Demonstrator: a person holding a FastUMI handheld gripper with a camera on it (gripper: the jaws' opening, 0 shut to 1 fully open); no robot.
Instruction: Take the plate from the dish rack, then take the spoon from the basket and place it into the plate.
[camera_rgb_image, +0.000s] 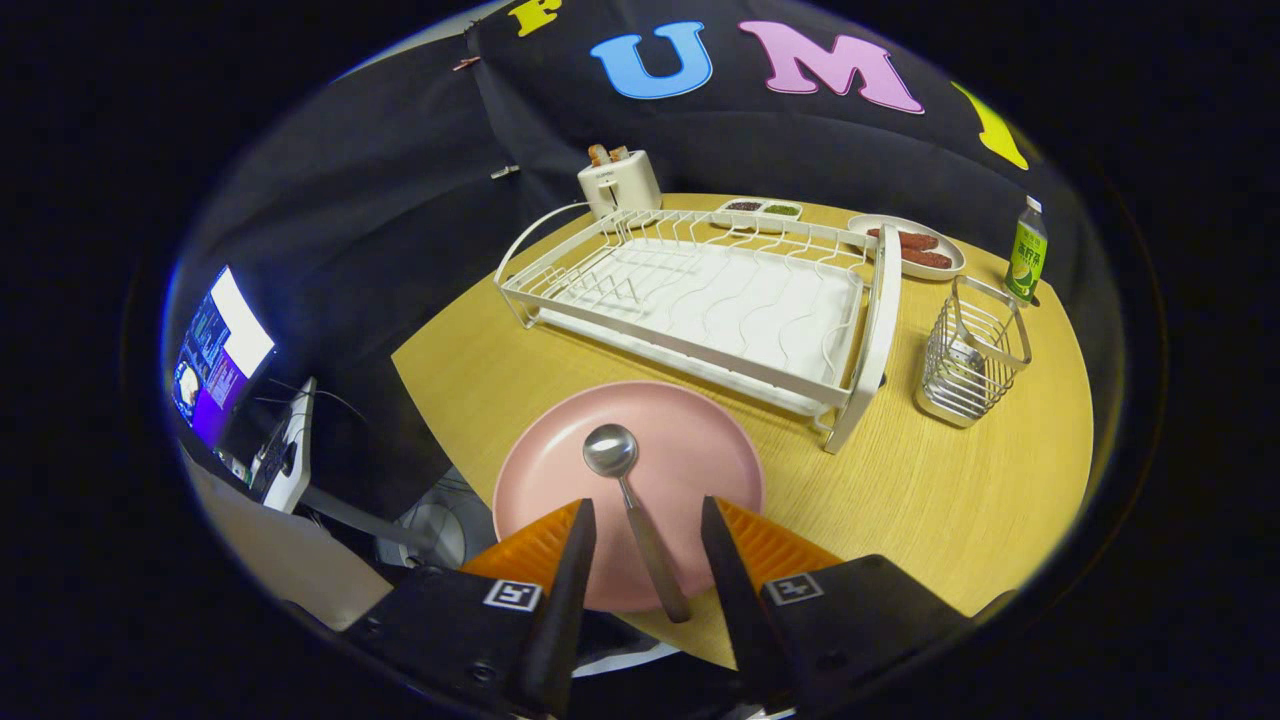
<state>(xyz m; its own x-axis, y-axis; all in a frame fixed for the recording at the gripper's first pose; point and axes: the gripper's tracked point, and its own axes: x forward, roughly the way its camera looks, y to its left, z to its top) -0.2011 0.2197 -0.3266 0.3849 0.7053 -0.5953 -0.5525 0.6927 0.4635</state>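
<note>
A pink plate (690, 455) lies flat on the wooden table, just ahead of my fingers and in front of the dish rack. A metal spoon (630, 500) rests in it, bowl toward the rack, handle running back over the plate's near rim between my fingertips. My gripper (648, 512) is open; its fingers stand either side of the handle without touching it. The white wire dish rack (700, 300) beyond the plate holds nothing. To its right stands the wire basket (972, 362).
Behind the rack stand a white toaster (620, 183), a small two-part dish (762, 210) and a plate of sausages (912, 248). A green bottle (1026, 252) stands behind the basket. A monitor (220, 355) sits off the table's left edge.
</note>
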